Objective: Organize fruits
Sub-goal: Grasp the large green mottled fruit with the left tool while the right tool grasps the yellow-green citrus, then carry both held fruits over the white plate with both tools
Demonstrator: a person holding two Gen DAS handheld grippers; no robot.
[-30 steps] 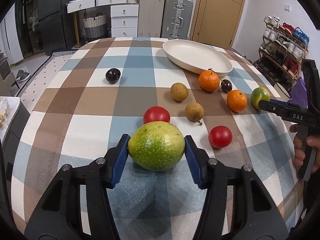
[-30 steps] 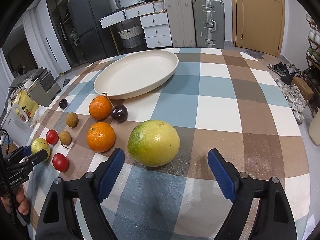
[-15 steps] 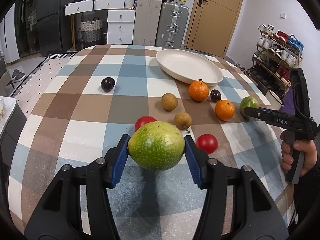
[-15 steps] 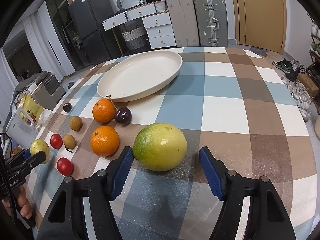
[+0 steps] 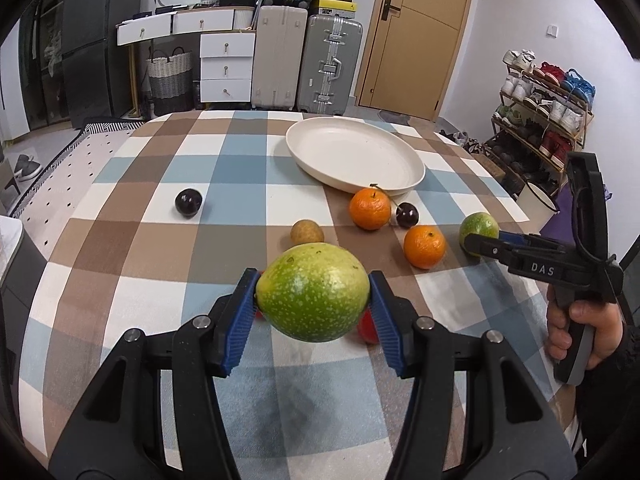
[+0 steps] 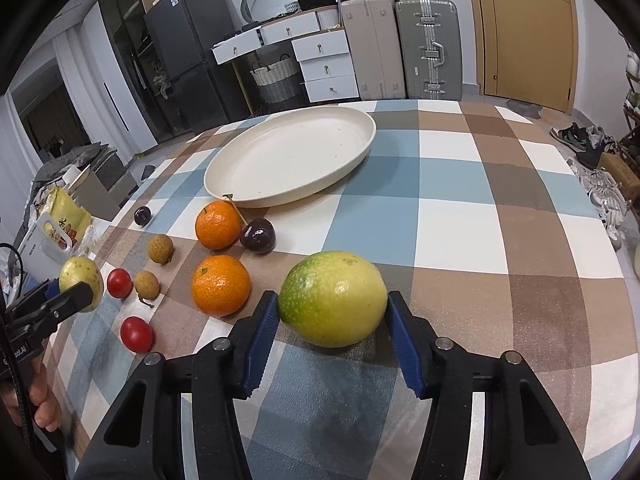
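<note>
Fruit in both my grips. Left wrist view: my left gripper (image 5: 312,300) is clenched on a speckled green round fruit (image 5: 312,291), lifted above the brown, blue and white checked tablecloth (image 5: 132,240); an empty cream oval plate (image 5: 416,168) lies at one o'clock, two oranges (image 5: 370,208) between.

Right wrist view: my right gripper (image 6: 333,326) is closing, blue pads (image 6: 262,330) touching a yellow-green round fruit (image 6: 333,298) resting on the cloth; the plate sits at eleven o'clock, two red cherry tomatoes (image 6: 137,334) at nine.
</note>
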